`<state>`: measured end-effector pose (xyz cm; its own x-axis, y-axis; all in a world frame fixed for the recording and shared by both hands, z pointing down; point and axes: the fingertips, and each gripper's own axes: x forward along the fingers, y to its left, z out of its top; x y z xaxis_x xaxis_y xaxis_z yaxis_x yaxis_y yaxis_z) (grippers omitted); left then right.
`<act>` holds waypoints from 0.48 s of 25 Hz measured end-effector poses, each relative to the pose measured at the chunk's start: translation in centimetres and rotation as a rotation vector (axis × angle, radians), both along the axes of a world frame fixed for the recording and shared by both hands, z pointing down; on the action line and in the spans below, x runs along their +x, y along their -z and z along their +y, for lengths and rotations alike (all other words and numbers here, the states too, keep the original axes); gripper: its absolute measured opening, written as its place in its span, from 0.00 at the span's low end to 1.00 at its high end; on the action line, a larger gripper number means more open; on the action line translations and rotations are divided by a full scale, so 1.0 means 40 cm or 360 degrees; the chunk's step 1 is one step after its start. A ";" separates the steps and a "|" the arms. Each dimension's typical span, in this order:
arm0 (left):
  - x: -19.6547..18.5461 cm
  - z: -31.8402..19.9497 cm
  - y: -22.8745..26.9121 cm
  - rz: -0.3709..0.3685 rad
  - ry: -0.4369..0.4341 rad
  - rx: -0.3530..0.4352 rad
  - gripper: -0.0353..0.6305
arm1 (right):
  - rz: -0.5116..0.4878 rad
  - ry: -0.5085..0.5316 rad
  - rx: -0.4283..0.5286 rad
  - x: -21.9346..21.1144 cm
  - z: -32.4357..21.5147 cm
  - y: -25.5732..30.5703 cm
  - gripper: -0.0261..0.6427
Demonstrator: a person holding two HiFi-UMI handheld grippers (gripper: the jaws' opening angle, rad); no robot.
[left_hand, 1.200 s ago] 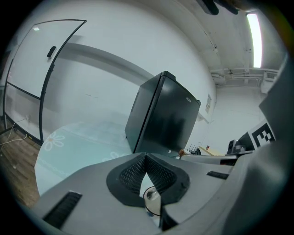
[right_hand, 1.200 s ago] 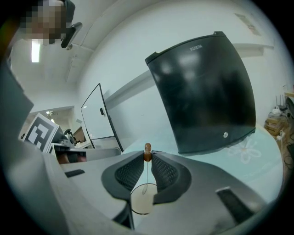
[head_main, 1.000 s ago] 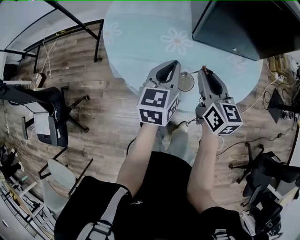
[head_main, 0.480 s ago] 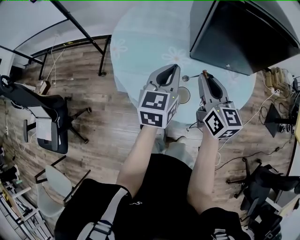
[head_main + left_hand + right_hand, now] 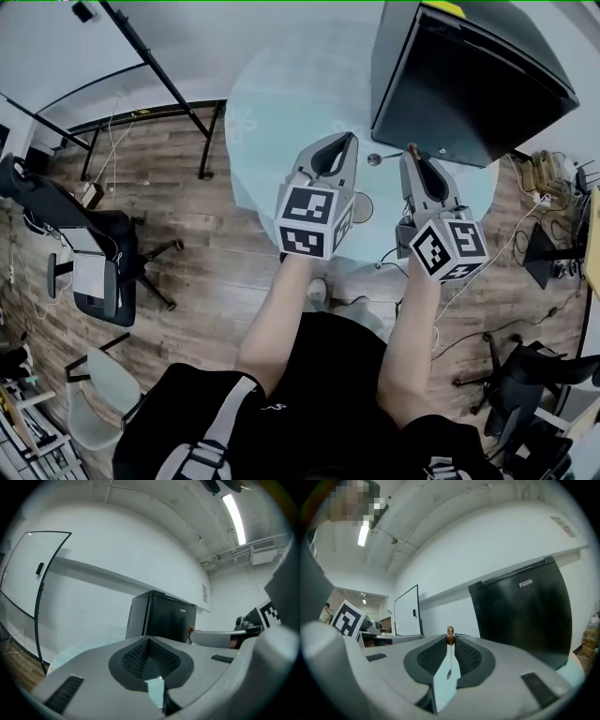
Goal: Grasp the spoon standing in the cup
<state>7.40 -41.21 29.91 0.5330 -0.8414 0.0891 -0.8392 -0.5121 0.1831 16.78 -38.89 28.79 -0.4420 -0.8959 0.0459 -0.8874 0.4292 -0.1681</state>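
My right gripper [image 5: 412, 154] is shut on the brown wooden end of a thin metal spoon [image 5: 374, 159]. In the right gripper view the spoon [image 5: 450, 636] sits pinched at the jaw tips of the right gripper [image 5: 450, 642], and its stem hangs down to the small bowl. The spoon is in the air, clear of the glass cup [image 5: 362, 205], which stands on the pale round table [image 5: 272, 103] and is partly hidden by my left gripper [image 5: 345, 141]. In its own view the left gripper [image 5: 149, 641] has its jaw tips together with nothing between them.
A black fridge [image 5: 469, 75] stands at the table's far right side, also seen as the fridge [image 5: 525, 611]. A whiteboard frame [image 5: 159, 66] is to the left. Office chairs stand at the left [image 5: 94, 253] and lower right [image 5: 534, 366]. Cables lie on the wooden floor.
Both grippers have risen; the cup now shows lower and farther from the jaw tips. The spoon has stayed in the right gripper and left the cup.
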 end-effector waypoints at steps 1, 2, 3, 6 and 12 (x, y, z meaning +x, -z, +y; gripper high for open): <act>0.000 -0.001 0.012 0.0003 0.0000 0.0016 0.07 | 0.0005 0.0001 0.0016 0.001 0.001 0.013 0.11; -0.001 -0.002 0.023 0.0008 0.0001 0.0031 0.07 | 0.0009 0.0003 0.0032 0.001 0.002 0.025 0.11; -0.002 -0.003 0.035 0.0014 0.0003 0.0046 0.07 | 0.0013 0.0006 0.0047 0.001 0.003 0.036 0.11; -0.002 -0.004 0.067 0.0029 0.0001 0.0093 0.07 | 0.0029 0.0004 0.0091 0.003 0.008 0.065 0.11; 0.013 0.003 0.104 0.0040 -0.0023 0.0146 0.07 | 0.0043 -0.0013 0.0151 0.016 0.021 0.105 0.11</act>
